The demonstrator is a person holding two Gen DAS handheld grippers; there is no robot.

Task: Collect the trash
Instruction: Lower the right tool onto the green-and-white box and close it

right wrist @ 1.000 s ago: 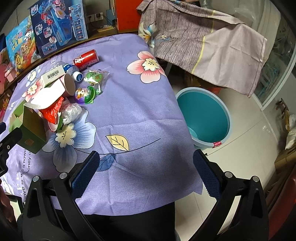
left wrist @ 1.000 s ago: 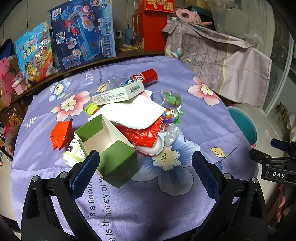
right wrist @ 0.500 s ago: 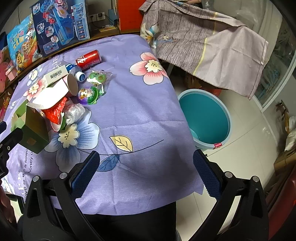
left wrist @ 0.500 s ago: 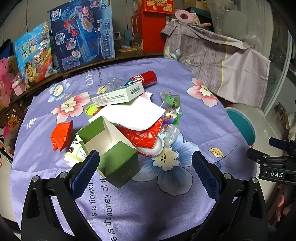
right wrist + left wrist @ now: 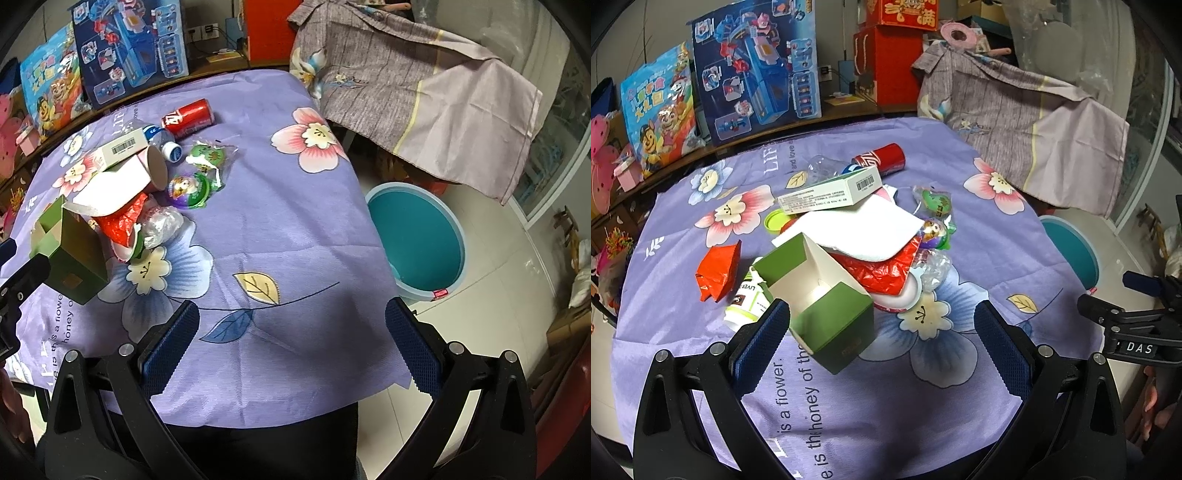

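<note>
Both tongs (image 5: pixel 882 343) (image 5: pixel 291 343) open, one green box (image 5: pixel 827 306), one bin (image 5: pixel 417 240)

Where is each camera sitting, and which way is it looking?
Left wrist: sits on the left gripper, looks across the purple flowered tablecloth at the trash pile; both open fingers and the right gripper's black tip show.
Right wrist: sits on the right gripper, looks over the table's edge toward the teal round bin; open fingers show, a dark sleeve below.
Shared: the open green cardboard box and the red drink can.
</note>
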